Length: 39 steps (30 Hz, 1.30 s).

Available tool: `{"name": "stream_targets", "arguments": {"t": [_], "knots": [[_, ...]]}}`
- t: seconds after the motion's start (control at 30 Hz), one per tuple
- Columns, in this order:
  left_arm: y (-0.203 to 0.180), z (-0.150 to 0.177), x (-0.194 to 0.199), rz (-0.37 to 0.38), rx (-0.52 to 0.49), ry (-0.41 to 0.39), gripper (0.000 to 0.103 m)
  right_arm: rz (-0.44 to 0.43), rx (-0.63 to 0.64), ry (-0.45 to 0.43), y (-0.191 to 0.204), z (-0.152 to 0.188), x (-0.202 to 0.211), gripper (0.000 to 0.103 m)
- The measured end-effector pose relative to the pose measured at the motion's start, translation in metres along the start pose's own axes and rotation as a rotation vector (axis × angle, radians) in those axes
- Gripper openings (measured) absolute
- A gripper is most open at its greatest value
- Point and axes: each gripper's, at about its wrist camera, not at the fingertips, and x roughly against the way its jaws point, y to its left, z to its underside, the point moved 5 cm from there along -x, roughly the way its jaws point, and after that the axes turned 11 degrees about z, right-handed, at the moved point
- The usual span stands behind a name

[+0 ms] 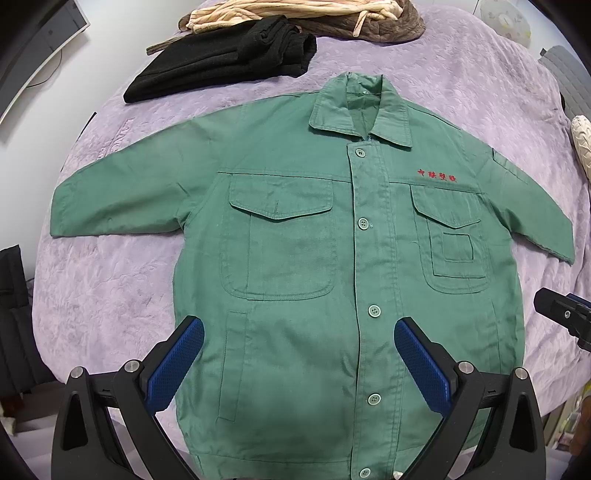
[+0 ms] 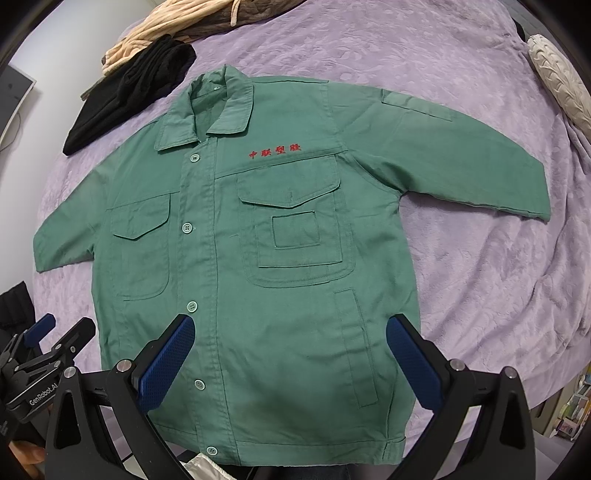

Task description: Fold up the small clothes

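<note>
Because folding needs a flat start, the green jacket is spread face-up, collar at 12 o'clock; left gripper and right gripper are held spread, empty, above its hem.

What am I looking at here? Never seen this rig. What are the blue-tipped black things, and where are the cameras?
There is no robot arm. A person holds a two-finger gripper in each hand, and each carries a fisheye camera looking forward along its fingers. One picture is from the left gripper, the other from the right gripper. The blue pads are the fingertips. Both grippers are open, holding nothing, above the lower part of a green jacket. It lies flat and buttoned, front up, sleeves spread, on a purple bedspread. Beyond the collar lie a folded black garment and a beige and brown pile. No folding has started yet.
</note>
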Motion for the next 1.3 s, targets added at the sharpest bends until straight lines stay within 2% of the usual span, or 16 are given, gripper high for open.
{"name": "stream_targets", "arguments": {"t": [1.3], "knots": [[0.0076, 0.001, 0.0069, 0.002, 0.015, 0.002, 0.103, 0.01, 0.011, -0.01, 0.0018, 0.0071, 0.0044, 0.103]]}}
